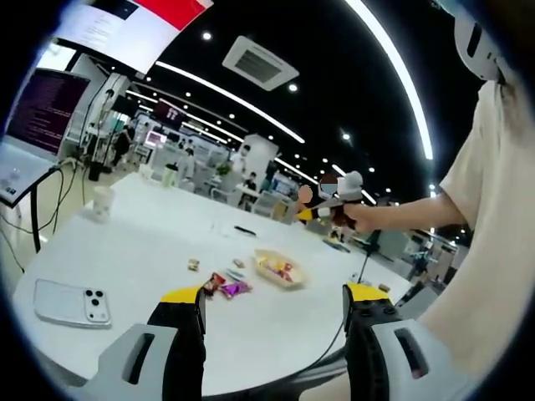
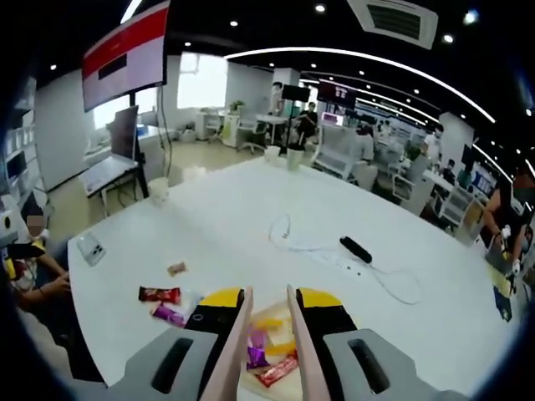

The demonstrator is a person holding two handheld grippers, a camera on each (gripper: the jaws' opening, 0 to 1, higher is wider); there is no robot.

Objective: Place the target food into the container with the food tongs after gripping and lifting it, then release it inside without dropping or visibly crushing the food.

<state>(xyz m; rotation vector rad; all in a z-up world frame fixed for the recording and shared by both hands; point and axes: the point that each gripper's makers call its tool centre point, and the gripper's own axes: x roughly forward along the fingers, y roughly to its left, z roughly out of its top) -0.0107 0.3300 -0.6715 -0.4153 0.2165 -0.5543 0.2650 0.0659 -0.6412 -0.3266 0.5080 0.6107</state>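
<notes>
My left gripper hangs above the white table, jaws wide apart and holding nothing. My right gripper clasps the food tongs, their 2 arms nearly together over the container, where wrapped snacks lie.

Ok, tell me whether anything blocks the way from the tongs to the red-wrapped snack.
Nothing visible does. The food tongs, held in the right gripper, hang over the container. The red-wrapped snack lies beside it on bare table, next to a purple snack.
</notes>
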